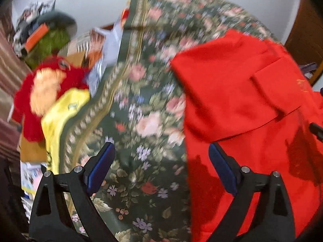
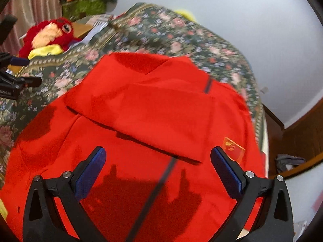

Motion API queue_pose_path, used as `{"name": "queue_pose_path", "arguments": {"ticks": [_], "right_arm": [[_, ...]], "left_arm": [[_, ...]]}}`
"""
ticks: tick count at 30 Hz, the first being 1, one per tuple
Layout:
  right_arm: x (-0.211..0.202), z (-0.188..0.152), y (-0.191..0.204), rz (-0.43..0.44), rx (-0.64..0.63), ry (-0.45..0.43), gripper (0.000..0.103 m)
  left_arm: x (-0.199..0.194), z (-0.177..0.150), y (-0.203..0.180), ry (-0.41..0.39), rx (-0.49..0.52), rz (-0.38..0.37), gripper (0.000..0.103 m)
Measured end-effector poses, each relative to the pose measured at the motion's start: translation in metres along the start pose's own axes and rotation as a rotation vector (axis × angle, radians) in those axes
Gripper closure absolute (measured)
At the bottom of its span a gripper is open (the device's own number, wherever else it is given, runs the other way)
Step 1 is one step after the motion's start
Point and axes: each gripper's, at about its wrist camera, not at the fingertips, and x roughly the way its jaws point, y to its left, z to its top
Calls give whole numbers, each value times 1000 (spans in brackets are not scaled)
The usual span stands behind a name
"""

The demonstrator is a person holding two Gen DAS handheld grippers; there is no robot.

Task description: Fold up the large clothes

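Note:
A large red garment point(image 2: 153, 117) with a dark zip lies spread on a floral bedspread point(image 2: 181, 32), one part folded over its middle. In the left wrist view the red garment point(image 1: 252, 104) fills the right side. My left gripper point(image 1: 161, 153) hangs open above the garment's left edge, its right pad over the cloth and its left pad over the floral bedspread point(image 1: 141, 100), nothing held. My right gripper point(image 2: 158, 157) is open above the garment's lower half, with nothing between its blue pads. The left gripper point(image 2: 22, 72) also shows at the right wrist view's left edge.
A red plush bird point(image 1: 46, 88) and a yellow cloth point(image 1: 62, 117) lie at the bed's left edge, beside papers and boxes point(image 1: 94, 46). A green box and clutter point(image 2: 84, 2) stand behind. A white wall point(image 2: 262, 20) and brown wooden furniture point(image 2: 302, 133) are to the right.

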Motion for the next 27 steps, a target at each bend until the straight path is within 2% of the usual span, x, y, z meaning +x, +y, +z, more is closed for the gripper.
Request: {"name": "queue_pose_path", "arguments": {"ticks": [3,5,9,11,13,15,16,17,21,22,27], "right_arm": [[17,5,12,-17,-38,5,2],[24,8,17,-10,-59,8,11],[43,13,25,19,-84,17,23],[52,14,25,10,-76,27,45],[59,14,25,26,-71,39,59],[63,13,24,34,-67,42,62],[63,13,25,40,-66,35,67],[61,12,25,52,-66,25,76],[48,16,14,57,-22,-29,84],[43,18,6,51,11,-49,87],[4,27,-53,23,224,-148,88]], "left_arm": [[21,-10,1,38,-16,-9,9],[29,-12,-2,54,-12,-26,9],[42,-13,-19,69,47,-51,9],[50,-12,-27,83,71,-48,9],[59,-10,-33,97,83,-49,9],[71,-9,-38,122,76,-42,9],[74,-8,-39,122,66,-43,7],[76,-6,-39,115,51,-43,5],[85,3,-39,110,-9,-26,5],[87,6,-38,109,-22,-22,5],[95,14,-30,111,-86,-15,4]]}}
